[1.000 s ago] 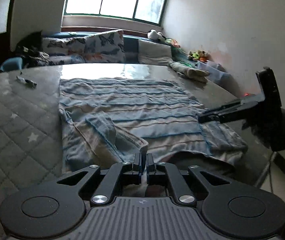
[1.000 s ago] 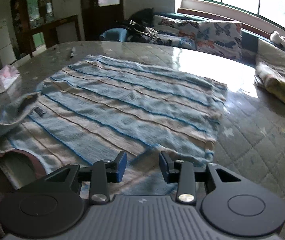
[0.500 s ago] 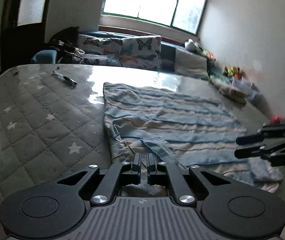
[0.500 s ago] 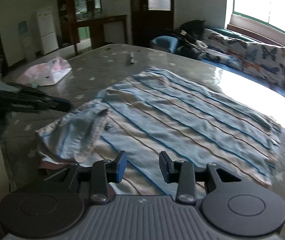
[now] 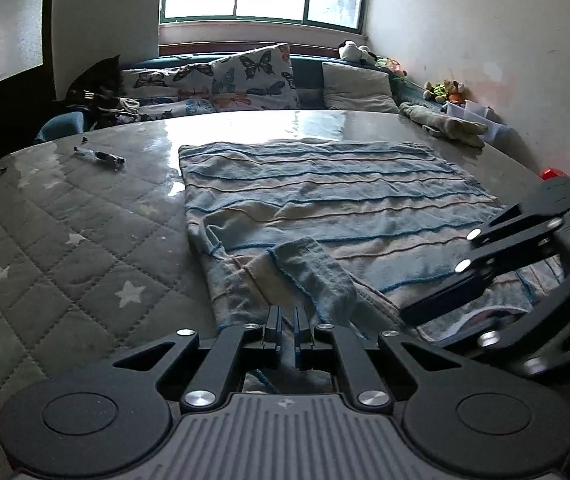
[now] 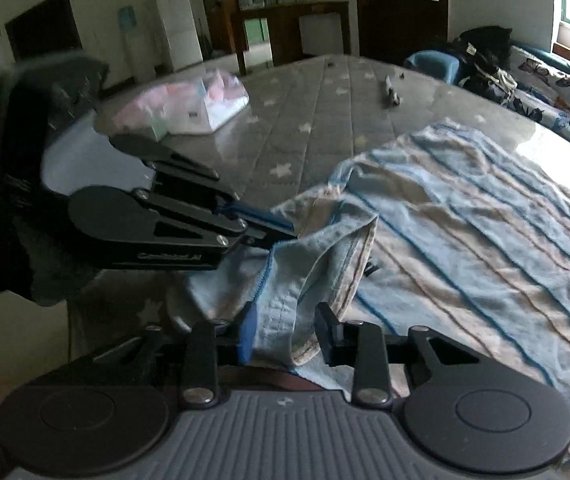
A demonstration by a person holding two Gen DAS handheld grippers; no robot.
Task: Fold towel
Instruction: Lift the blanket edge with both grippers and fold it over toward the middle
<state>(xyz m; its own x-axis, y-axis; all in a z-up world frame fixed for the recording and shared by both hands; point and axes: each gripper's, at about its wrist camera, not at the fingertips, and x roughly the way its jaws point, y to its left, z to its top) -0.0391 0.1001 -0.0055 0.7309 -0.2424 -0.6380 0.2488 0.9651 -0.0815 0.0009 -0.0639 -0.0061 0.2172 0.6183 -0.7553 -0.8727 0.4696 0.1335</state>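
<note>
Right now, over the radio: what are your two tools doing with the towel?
Left tool shut on towel corner. Right tool closing, towel edge between its fingers. Pen and plastic bag lie clear of it.

The towel (image 5: 325, 200) is a pale blue and beige striped cloth with thin darker blue lines running across it. Most of it lies spread flat on the quilted, star-patterned table cover (image 5: 65, 248), its far edge toward the window end. The near corner (image 6: 285, 280) is lifted and bunched, folded back over the flat part in a rumpled flap, while the near edge hangs slightly past the cover's edge.
</note>
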